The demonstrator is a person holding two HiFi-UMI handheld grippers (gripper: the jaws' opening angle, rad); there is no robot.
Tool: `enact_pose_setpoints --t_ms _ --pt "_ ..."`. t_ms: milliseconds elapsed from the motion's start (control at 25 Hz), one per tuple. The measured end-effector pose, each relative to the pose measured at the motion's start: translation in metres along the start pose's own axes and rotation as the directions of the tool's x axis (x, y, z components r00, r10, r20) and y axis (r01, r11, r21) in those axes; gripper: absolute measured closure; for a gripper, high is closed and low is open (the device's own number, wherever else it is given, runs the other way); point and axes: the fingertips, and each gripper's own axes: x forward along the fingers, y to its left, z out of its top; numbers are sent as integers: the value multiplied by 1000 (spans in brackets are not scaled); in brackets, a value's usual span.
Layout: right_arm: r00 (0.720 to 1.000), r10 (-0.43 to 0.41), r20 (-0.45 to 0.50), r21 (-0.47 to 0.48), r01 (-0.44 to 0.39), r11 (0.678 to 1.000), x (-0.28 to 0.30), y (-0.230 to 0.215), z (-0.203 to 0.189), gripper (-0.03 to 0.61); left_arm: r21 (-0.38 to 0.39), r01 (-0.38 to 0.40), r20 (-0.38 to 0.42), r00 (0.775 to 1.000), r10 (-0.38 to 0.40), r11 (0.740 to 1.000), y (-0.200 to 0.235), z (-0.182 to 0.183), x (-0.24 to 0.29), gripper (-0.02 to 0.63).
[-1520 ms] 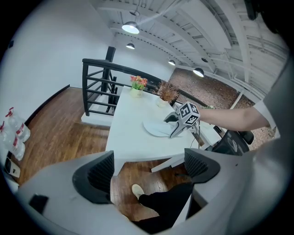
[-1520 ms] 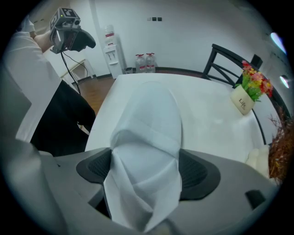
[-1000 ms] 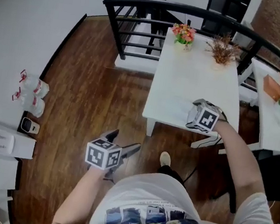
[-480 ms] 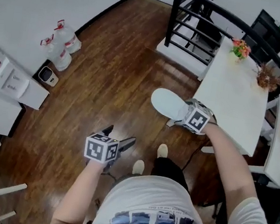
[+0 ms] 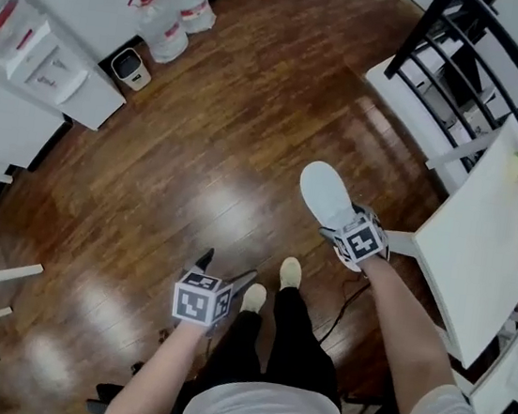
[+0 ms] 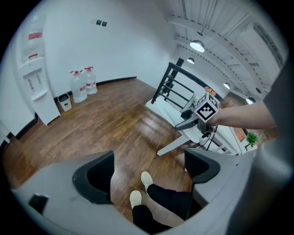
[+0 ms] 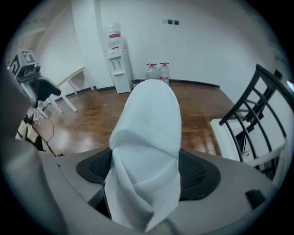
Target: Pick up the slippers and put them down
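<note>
Looks light, soft, floppy: slipper [image 7: 149,110] pinched at its crumpled near end by right gripper [image 7: 146,174] jaws; left gripper [image 6: 149,172] jaws spread, empty.

Your right gripper [image 5: 339,229] has a plain white slipper [image 5: 322,193] between dark grey, mesh-patterned pads [image 7: 198,172]. The cube [image 5: 359,242] on it, like the one on your left gripper [image 5: 225,268], bears black-and-white square markers. Under both grippers the floor [image 5: 201,146] is glossy reddish-brown planks. Between them your shoes [image 5: 290,272] are cream and your trousers [image 5: 295,329] black. Right of the right gripper the table [image 5: 479,259] is white; beyond it the railing [image 5: 450,47] is black.
</note>
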Motion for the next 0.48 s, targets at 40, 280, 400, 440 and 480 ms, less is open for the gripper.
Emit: enact_pose_setpoints --t_ms 40,280,400,440,480 --pt "1000 3 7 52 -4 999 26 -6 -4 107 -24 -12 -16 1000 12 1000 7 -6 19 133" --pt "1000 17 7 268 -18 963 195 -48 -41 109 -110 -38 -22 999 36 993 48 -26 171 133" --pt "1000 20 -1 323 -19 946 282 -58 -61 109 -110 -47 -31 999 44 993 72 -41 245 133" --pt "1000 27 -8 330 -23 944 308 -57 -69 109 -117 -46 -41 998 41 992 79 -49 266 133" --pt "999 35 -15 339 -28 941 335 -57 -76 109 -123 -43 -51 998 37 991 87 -56 286 133"
